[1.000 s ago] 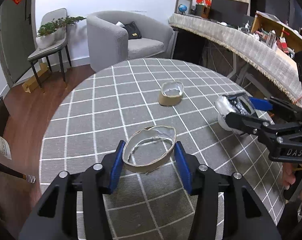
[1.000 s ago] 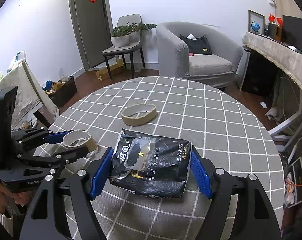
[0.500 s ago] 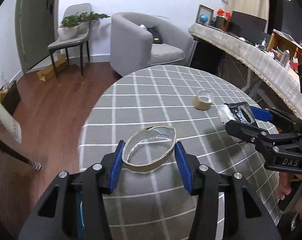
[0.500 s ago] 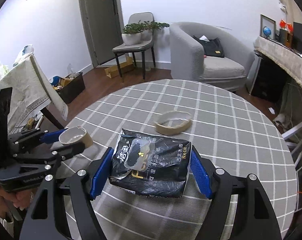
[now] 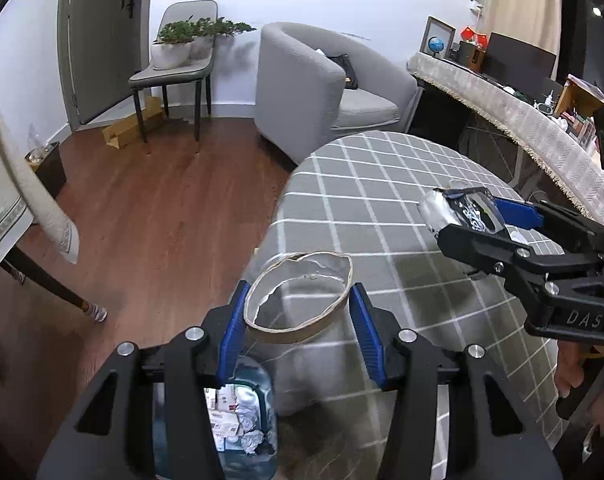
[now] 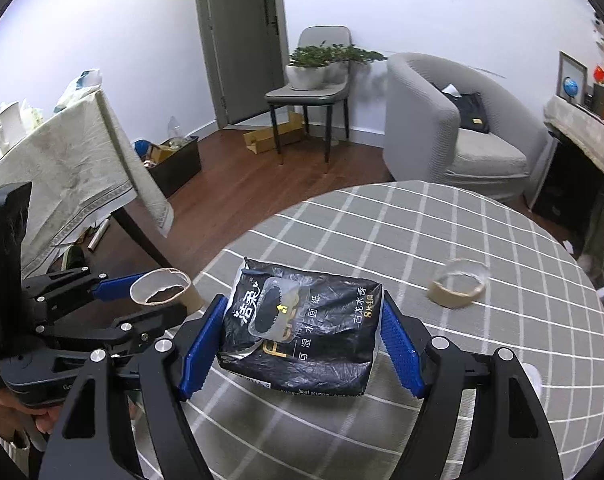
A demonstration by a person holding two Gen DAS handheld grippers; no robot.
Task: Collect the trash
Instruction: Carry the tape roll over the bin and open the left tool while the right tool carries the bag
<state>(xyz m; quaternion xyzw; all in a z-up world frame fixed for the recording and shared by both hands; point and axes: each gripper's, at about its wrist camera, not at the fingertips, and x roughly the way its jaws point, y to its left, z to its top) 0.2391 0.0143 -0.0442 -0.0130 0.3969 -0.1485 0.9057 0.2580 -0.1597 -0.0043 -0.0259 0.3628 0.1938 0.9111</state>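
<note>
The left gripper (image 5: 297, 322) squeezes one brown tape ring (image 5: 298, 295) between its blue pads. The ring is squashed into an oval, its long side running from pad to pad, its hole facing up. It hangs in the air by the edge of the round table (image 5: 382, 184), above a blue bin (image 5: 241, 420) full of paper bits. The right gripper (image 6: 302, 344) holds one black wipes pack (image 6: 302, 332) tight, lying flat, long side going across from pad to pad, its label facing up. A second tape ring (image 6: 458, 289) sits on the table, well apart from the pack. That makes two rings, one pack and one bin.
</note>
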